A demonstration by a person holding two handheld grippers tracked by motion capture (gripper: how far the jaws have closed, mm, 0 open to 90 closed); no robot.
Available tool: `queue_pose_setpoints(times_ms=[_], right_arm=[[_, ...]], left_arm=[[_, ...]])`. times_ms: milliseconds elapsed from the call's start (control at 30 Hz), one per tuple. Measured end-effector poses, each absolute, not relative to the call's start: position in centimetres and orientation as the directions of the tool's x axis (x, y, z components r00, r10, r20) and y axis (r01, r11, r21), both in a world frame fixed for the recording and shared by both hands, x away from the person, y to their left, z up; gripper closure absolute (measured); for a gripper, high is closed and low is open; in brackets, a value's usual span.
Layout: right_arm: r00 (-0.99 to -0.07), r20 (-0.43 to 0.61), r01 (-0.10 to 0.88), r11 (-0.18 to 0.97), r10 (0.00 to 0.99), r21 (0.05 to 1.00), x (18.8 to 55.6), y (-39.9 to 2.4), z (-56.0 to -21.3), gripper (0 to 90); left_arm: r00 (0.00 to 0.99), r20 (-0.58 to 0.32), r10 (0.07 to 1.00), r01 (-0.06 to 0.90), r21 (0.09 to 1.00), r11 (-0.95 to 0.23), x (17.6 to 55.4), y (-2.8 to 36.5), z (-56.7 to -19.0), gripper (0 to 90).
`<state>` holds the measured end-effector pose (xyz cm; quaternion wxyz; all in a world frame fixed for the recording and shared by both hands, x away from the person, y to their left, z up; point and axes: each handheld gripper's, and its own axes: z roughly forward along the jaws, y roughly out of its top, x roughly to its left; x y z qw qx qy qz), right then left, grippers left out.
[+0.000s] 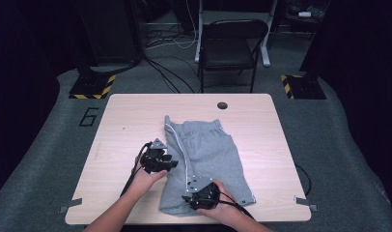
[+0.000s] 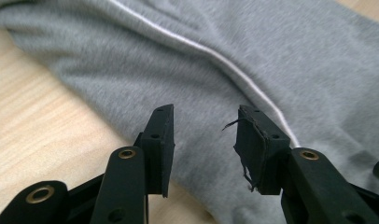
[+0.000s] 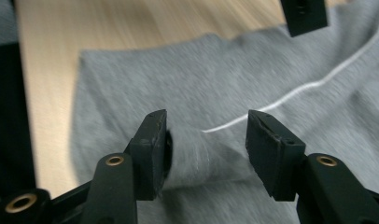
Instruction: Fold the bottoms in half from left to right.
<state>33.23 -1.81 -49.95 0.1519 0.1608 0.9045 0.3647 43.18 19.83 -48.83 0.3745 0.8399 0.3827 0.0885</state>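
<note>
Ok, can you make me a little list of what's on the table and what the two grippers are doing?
item: grey shorts, folded, white stripe down the side
where: lying on the wooden table
left gripper: jaws open, at the shorts' left edge, nothing between its pads
right gripper: jaws open, over the shorts' near end, a fold of cloth between them but not pinched
behind the table: a black folding chair

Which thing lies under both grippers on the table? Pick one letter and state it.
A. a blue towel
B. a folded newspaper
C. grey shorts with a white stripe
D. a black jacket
C: the grey shorts with a white side stripe lie folded on the wooden table, seen past both grippers' jaws.
</note>
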Motion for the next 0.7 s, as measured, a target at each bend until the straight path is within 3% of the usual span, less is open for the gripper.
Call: queue_pose_setpoints(times_ms=[133,400,700], right_arm=[[-0.861,-0.177,0.227,0.670,0.478,0.707,33.4,-3.3,-49.3,60.1],[-0.831,-0.080,0.372,0.658,0.550,0.655,33.5,-6.2,-49.4,64.4],[-0.843,-0.037,0.356,0.607,0.537,0.710,33.3,-5.9,-48.5,65.8]], left_arm=[[0.690,-0.136,0.711,0.589,0.677,-0.442,43.7,19.7,-49.5,57.7],[0.684,-0.135,0.717,0.590,0.680,-0.435,44.0,19.8,-49.5,57.7],[0.687,-0.140,0.713,0.585,0.688,-0.429,44.0,19.7,-49.4,57.7]])
